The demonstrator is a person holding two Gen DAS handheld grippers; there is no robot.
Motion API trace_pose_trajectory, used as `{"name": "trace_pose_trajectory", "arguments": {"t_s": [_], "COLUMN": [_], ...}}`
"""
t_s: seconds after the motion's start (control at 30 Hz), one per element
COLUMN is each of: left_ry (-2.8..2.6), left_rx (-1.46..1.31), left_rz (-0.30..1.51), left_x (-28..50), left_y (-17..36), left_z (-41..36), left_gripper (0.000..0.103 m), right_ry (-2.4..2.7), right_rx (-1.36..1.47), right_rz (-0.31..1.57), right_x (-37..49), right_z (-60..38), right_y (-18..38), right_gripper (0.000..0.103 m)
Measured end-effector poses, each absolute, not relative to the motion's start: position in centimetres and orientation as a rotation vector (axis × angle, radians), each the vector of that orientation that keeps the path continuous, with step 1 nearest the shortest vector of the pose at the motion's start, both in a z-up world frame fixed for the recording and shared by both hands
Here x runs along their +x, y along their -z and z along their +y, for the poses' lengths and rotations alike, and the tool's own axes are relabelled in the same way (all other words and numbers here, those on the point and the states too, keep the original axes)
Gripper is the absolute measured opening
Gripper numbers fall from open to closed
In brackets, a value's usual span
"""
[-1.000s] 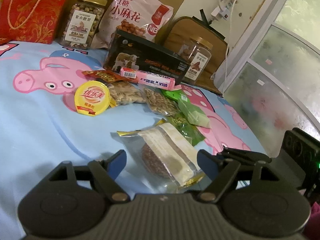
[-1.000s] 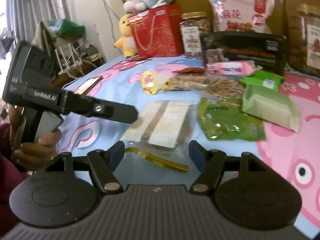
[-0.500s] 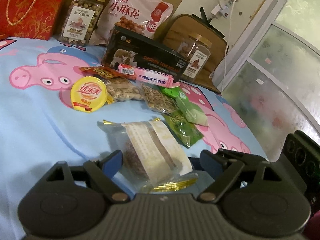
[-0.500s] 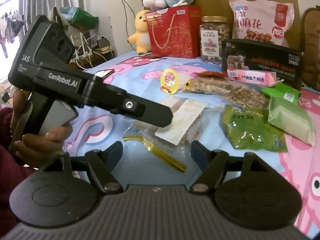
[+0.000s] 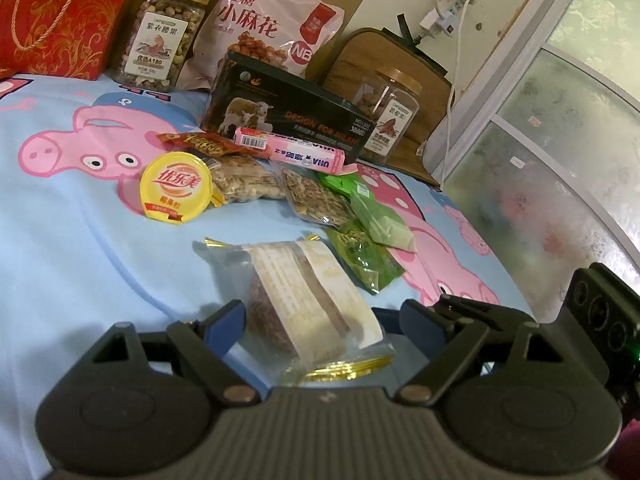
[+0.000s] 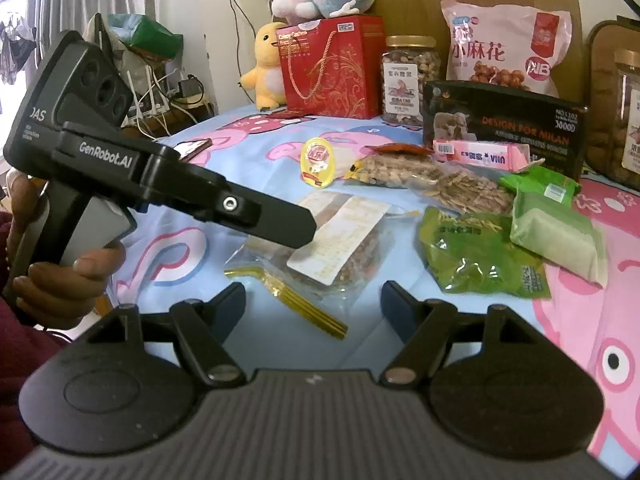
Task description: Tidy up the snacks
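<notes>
Pickup pends: left gripper (image 5: 320, 320), fingers spread, straddles the clear gold-edged cake packet (image 5: 308, 300); closing comes next; right gripper (image 6: 312, 304) hovers spread.

A blue bed sheet (image 5: 72, 264) with pink pigs carries the snacks. On it lie a clear cake packet (image 5: 308, 300), a yellow jelly cup (image 5: 176, 186), two green packets (image 6: 480, 252) and a seed bag (image 5: 316, 200). At the back stand a black box (image 5: 284, 116), a red gift bag (image 6: 332, 68) and a nut jar (image 5: 160, 40).

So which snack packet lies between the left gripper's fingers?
The clear packet with a white label and gold-striped ends, holding a brown cake; the green packets lie farther off.
</notes>
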State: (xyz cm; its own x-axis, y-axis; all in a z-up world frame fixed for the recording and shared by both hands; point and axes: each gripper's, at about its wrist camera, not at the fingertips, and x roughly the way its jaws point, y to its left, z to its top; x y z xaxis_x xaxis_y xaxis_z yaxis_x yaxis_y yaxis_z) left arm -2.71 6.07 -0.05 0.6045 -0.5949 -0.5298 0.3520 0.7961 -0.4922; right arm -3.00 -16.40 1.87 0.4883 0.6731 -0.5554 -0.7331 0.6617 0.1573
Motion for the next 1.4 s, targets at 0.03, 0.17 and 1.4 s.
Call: {"name": "trace_pose_trajectory", "arguments": {"t_s": [0.03, 0.17, 1.4], "left_ry": [0.562, 0.569, 0.549], "left_rx": [-0.357, -0.353, -0.337], "left_rz": [0.738, 0.740, 0.704], "left_x": [-2.7, -2.9, -3.1], "left_y": [0.1, 0.0, -0.5], "left_z": [6.1, 5.8, 6.2], "left_gripper": [0.086, 0.086, 0.070], "right_ry": [-0.857, -0.864, -0.877], "right_rx": [-0.106, -0.105, -0.140], "right_rz": [0.627, 0.627, 0.595], "right_x": [-3.0, -3.0, -3.6], "right_z": [-16.4, -16.2, -15.4], "right_y": [-1.9, -1.8, -1.8], "right_gripper": [0.077, 0.077, 0.061]}}
